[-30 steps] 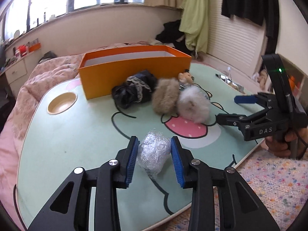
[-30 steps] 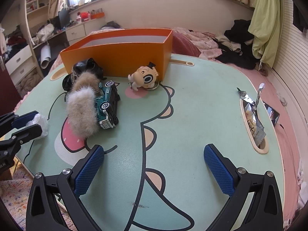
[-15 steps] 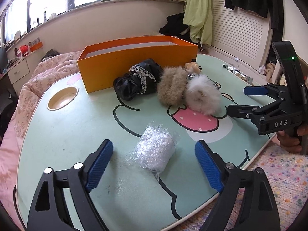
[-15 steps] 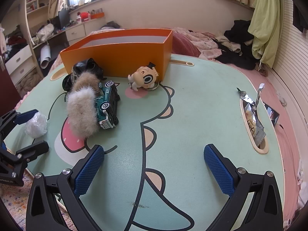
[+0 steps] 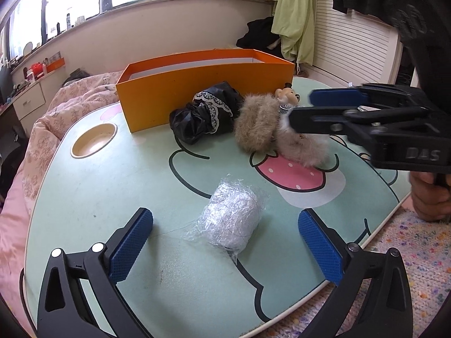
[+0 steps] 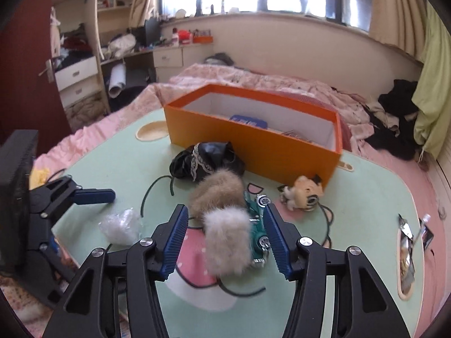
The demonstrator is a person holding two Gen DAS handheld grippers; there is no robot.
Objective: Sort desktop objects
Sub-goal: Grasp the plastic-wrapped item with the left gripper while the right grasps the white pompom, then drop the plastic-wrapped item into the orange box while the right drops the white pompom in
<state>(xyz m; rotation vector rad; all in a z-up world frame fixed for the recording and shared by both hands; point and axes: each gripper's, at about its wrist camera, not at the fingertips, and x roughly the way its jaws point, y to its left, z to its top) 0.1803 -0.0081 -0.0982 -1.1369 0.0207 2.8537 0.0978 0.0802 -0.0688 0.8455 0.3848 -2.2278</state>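
Note:
A crumpled clear plastic ball (image 5: 231, 219) lies on the green cartoon table (image 5: 98, 197), loose between the wide-open fingers of my left gripper (image 5: 225, 225). My right gripper (image 6: 225, 225) straddles the white end of a tan-and-white fur piece (image 6: 222, 219) and a green toy car (image 6: 258, 225). Its jaws are closing, and a gap still shows on the fur side. In the left wrist view, the right gripper (image 5: 303, 108) hangs over the fur piece (image 5: 256, 129). Behind stand an orange box (image 6: 253, 146), a black lace bundle (image 6: 205, 157) and a small plush toy (image 6: 304, 194).
A round cup recess (image 5: 93, 140) sits at the table's far left. A snack wrapper (image 6: 407, 242) lies in a slot at the right edge. A bed with a pink quilt (image 6: 239, 76) borders the far side. A person's hand (image 5: 428, 197) holds the right gripper's handle above a speckled rug.
My left gripper has opened and let go of the plastic ball, which stays on the table. My right gripper has moved over to the fur piece and car, and its jaws have narrowed.

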